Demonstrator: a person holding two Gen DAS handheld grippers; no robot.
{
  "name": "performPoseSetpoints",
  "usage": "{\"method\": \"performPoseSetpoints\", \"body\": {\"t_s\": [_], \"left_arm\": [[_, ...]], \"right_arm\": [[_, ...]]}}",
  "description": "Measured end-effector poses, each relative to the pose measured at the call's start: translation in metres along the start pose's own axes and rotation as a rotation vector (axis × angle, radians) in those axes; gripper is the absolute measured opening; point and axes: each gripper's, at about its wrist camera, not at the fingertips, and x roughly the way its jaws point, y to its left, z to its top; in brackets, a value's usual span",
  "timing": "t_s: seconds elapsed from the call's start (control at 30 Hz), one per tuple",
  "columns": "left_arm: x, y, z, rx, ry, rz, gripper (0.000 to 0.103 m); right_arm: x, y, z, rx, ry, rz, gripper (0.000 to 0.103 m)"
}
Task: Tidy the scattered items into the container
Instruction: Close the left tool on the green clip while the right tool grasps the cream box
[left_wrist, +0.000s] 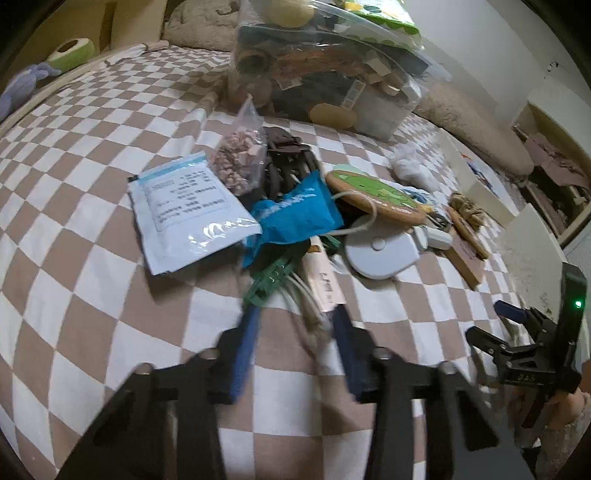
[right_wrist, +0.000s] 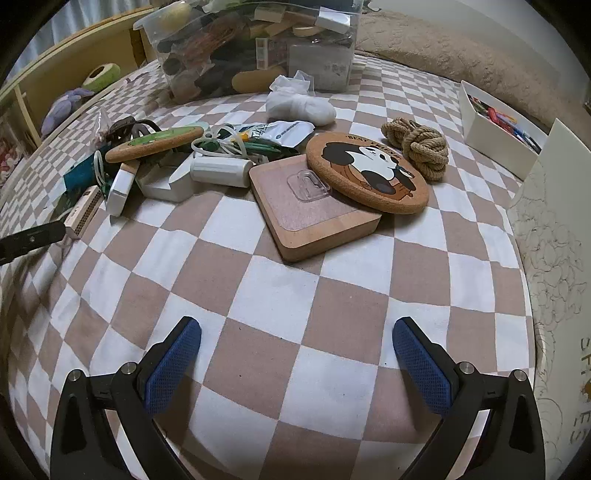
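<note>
Scattered items lie in a heap on the checked bedspread (right_wrist: 280, 295). The clear bin (left_wrist: 332, 74) stands behind it, stuffed with odds and ends. My left gripper (left_wrist: 295, 317) is blurred, its jaws drawn narrow around white cables and the near end of a cream harmonica (left_wrist: 327, 286); a gap shows at the left pad. A zip bag (left_wrist: 184, 210), blue packet (left_wrist: 295, 214) and green cork coaster (left_wrist: 376, 195) lie beyond. My right gripper (right_wrist: 295, 350) is open over bare cloth, short of a square wooden board (right_wrist: 310, 210), panda coaster (right_wrist: 369, 173) and rope knot (right_wrist: 417, 147).
A white tray of pens (right_wrist: 495, 129) and a printed white box (right_wrist: 554, 240) line the right side. A furry beige blanket (right_wrist: 461, 51) lies behind. Plush toys (right_wrist: 62, 107) sit at the bed's far left edge. A white cloth wad (right_wrist: 299, 105) rests before the bin.
</note>
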Motion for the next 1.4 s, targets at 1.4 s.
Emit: {"method": "performPoseSetpoints", "body": {"t_s": [1.4], "left_arm": [[-0.065,0.028,-0.026,-0.097,-0.163,0.066,0.004]], "right_arm": [[0.010,0.159,0.038,-0.114,-0.030,0.212,0.064]]}}
